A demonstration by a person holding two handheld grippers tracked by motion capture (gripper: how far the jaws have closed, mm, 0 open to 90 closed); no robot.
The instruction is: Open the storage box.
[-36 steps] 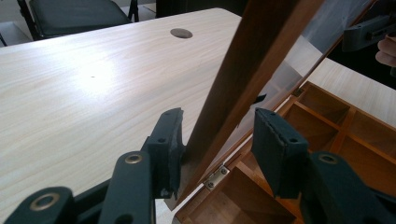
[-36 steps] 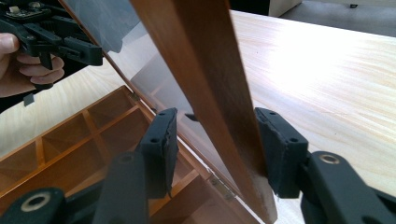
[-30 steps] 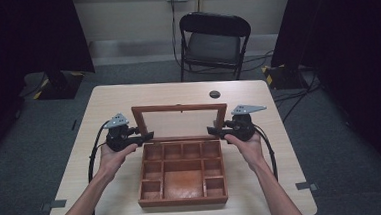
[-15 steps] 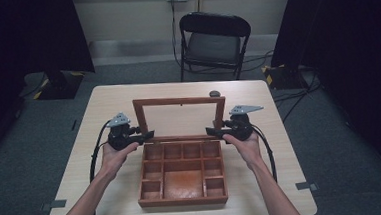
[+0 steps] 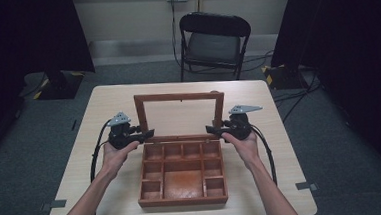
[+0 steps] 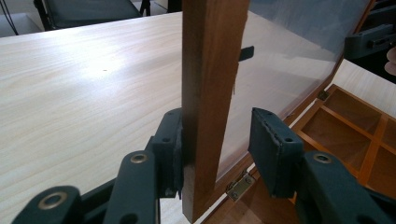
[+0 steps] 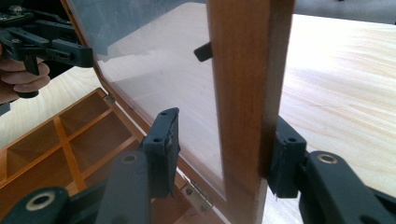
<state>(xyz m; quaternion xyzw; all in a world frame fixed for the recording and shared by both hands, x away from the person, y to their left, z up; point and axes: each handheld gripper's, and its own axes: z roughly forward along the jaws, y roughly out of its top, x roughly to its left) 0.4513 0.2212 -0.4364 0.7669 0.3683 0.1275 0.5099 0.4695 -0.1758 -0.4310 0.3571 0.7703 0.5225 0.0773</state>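
A wooden box [image 5: 184, 200] with several compartments lies open on the table. Its glass-paned lid [image 5: 178, 95] stands nearly upright at the box's far edge. My left gripper [image 5: 150, 134] straddles the lid's left rail [image 6: 210, 70]. In the left gripper view it [image 6: 219, 149] is open, one pad touching the rail and the other apart. My right gripper [image 5: 211, 130] straddles the right rail [image 7: 247, 70]. It [image 7: 223, 151] is open too, with the outer pad against the wood and a gap at the inner pad.
The light wooden table [image 5: 282, 172] has free room on both sides of the box and behind the lid. A black folding chair [image 5: 214, 41] stands beyond the far edge. Cables trail from both grippers towards the person.
The lid has swung further up and back, from leaning towards the person to nearly upright. Both grippers rose slightly with its side rails.
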